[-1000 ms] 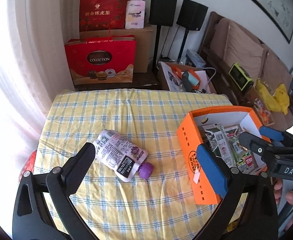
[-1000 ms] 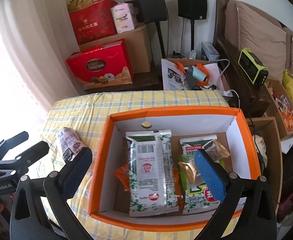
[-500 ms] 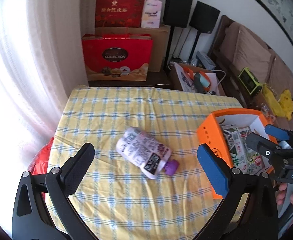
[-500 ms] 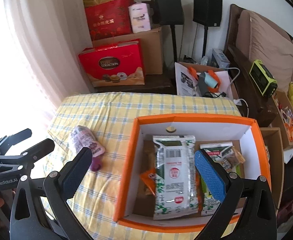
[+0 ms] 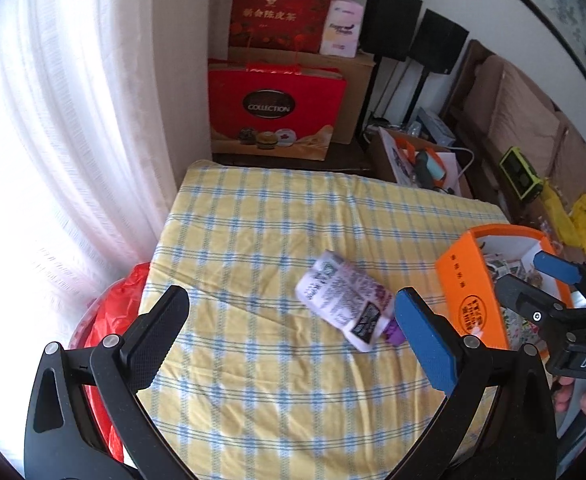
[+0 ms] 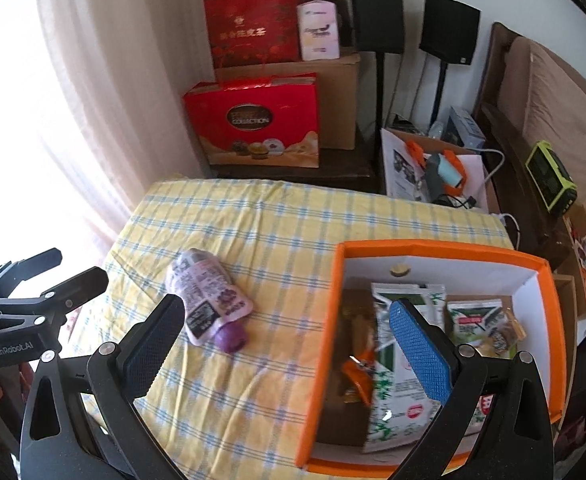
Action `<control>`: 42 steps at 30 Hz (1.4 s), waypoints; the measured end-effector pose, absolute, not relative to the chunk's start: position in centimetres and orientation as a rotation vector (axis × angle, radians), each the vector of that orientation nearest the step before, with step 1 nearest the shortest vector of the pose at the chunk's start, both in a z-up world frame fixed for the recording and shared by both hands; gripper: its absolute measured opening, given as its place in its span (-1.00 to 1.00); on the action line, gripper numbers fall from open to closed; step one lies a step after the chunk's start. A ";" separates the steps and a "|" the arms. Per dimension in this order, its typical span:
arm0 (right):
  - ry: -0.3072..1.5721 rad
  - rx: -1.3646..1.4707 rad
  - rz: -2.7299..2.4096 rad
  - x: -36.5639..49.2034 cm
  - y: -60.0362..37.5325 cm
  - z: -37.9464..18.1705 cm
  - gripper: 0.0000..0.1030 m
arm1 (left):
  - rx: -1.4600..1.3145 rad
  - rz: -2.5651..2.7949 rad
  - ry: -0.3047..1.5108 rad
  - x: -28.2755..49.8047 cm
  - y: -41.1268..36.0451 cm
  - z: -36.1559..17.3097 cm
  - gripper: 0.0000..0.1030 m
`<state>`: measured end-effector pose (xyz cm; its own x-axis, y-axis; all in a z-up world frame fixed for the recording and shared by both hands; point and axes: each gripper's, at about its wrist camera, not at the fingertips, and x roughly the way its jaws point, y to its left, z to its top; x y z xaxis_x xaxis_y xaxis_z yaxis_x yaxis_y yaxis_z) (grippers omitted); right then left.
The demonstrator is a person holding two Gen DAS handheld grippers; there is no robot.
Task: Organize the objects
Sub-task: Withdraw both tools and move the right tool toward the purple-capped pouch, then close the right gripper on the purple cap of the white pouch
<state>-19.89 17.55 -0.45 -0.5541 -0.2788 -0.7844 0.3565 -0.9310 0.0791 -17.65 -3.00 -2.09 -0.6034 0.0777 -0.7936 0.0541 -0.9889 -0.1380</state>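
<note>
Checked tablecloth point(image 5: 277, 240): pouch point(image 5: 347, 304) beside open left claw point(image 5: 293, 332).

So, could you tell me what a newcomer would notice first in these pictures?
Probably the orange box at the right side of the yellow checked tablecloth, holding green snack packets. Next, the pouch with a purple cap lying alone on the cloth to the box's left.

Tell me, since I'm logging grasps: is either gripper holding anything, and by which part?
Nothing is held. The left gripper and right gripper are both open and empty; the pouch lies on the tablecloth.
</note>
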 end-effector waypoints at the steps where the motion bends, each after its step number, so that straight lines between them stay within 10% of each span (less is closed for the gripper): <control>1: 0.129 1.233 -2.483 -19.9 17.3 -0.5 1.00 | -1.397 2.794 -0.235 -17.6 -3.3 -2.2 0.99; 16: 0.209 1.264 -2.291 -19.7 11.9 -2.9 0.98 | -1.467 2.783 -0.317 -17.7 -6.9 -4.4 0.99; 30: 0.238 1.363 -2.200 -19.9 10.0 -7.2 0.41 | -1.527 2.658 -0.418 -20.2 -6.9 -7.2 0.37; 42: 0.259 1.432 -2.191 -20.8 10.3 -10.0 0.15 | -1.551 2.544 -0.442 -23.9 -4.0 -9.8 0.35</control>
